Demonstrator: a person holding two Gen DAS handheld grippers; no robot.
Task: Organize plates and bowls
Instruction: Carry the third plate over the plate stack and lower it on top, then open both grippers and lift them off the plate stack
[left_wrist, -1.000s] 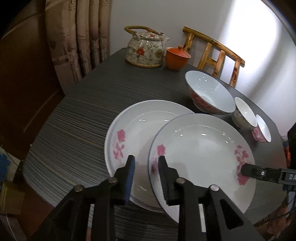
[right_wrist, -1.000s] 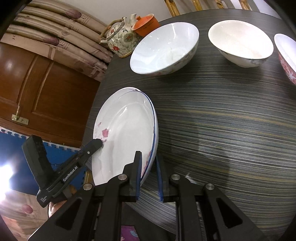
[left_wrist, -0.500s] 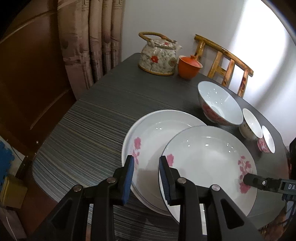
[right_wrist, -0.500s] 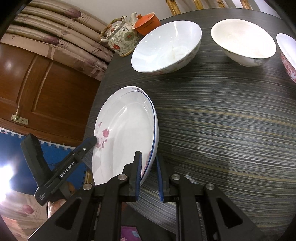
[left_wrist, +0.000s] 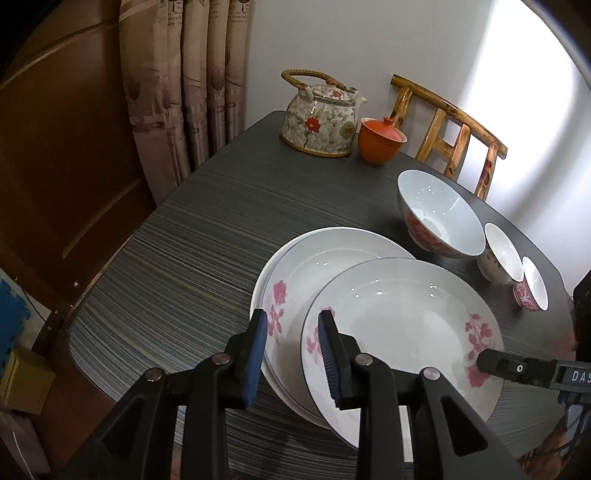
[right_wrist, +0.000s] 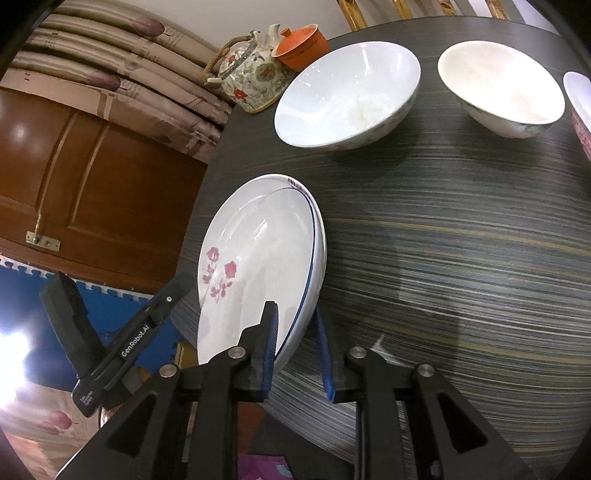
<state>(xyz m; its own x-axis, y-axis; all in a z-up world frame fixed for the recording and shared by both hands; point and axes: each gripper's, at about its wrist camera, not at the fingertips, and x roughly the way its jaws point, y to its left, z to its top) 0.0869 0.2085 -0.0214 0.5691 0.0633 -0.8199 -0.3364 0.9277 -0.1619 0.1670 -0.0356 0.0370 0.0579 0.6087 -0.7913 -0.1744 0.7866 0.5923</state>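
Observation:
A white plate with pink flowers (left_wrist: 402, 325) lies partly on top of a second flowered plate (left_wrist: 295, 273) on the dark striped table (left_wrist: 192, 236). My right gripper (right_wrist: 295, 350) straddles the top plate's rim (right_wrist: 258, 273), jaws a little apart around it. My left gripper (left_wrist: 291, 354) is open and empty, hovering over the near-left rims of both plates. A large bowl (left_wrist: 439, 218), a medium bowl (left_wrist: 502, 254) and a small red-patterned bowl (left_wrist: 532, 291) stand in a row at the right; the large bowl (right_wrist: 347, 96) and medium bowl (right_wrist: 502, 88) also show in the right wrist view.
A flowered teapot (left_wrist: 321, 118) and an orange lidded cup (left_wrist: 380, 140) stand at the table's far edge. A wooden chair (left_wrist: 454, 133) is behind them. A curtain (left_wrist: 192, 74) and a brown door (left_wrist: 66, 147) are at the left.
My left gripper has pulled back and up from the plates. My right gripper's jaws have widened around the top plate's rim, and the plate now rests further over the lower one.

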